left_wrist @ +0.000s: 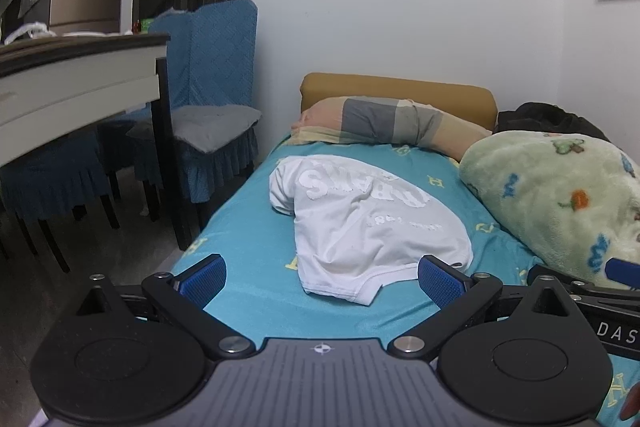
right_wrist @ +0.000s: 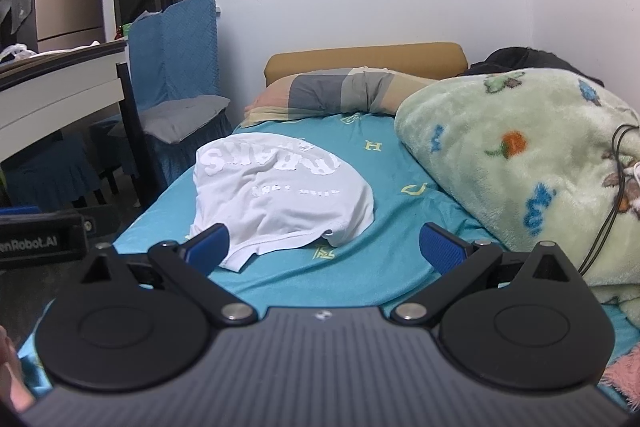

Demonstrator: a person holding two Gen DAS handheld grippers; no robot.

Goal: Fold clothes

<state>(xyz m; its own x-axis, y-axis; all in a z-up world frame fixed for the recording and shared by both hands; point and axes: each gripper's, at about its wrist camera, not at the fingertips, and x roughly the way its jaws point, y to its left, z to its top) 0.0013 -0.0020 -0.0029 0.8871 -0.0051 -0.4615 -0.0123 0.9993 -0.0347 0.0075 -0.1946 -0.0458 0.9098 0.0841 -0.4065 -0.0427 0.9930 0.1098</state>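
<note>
A white T-shirt [left_wrist: 360,223] with raised white lettering lies crumpled on the teal bed sheet [left_wrist: 256,259]; the right wrist view shows the same shirt [right_wrist: 280,195] left of centre. My left gripper [left_wrist: 322,281] hovers open just short of the shirt's near hem, nothing between its blue pads [left_wrist: 202,281]. My right gripper [right_wrist: 326,247] is also open and empty, its left pad [right_wrist: 208,247] in front of the shirt's near corner. Part of the right gripper [left_wrist: 592,287] shows at the right edge of the left wrist view.
A green fleece blanket [right_wrist: 520,155] is heaped on the bed's right side. A striped pillow [left_wrist: 384,123] and tan headboard [left_wrist: 400,89] sit at the far end. Left of the bed stand blue-covered chairs [left_wrist: 208,107] and a table [left_wrist: 80,75].
</note>
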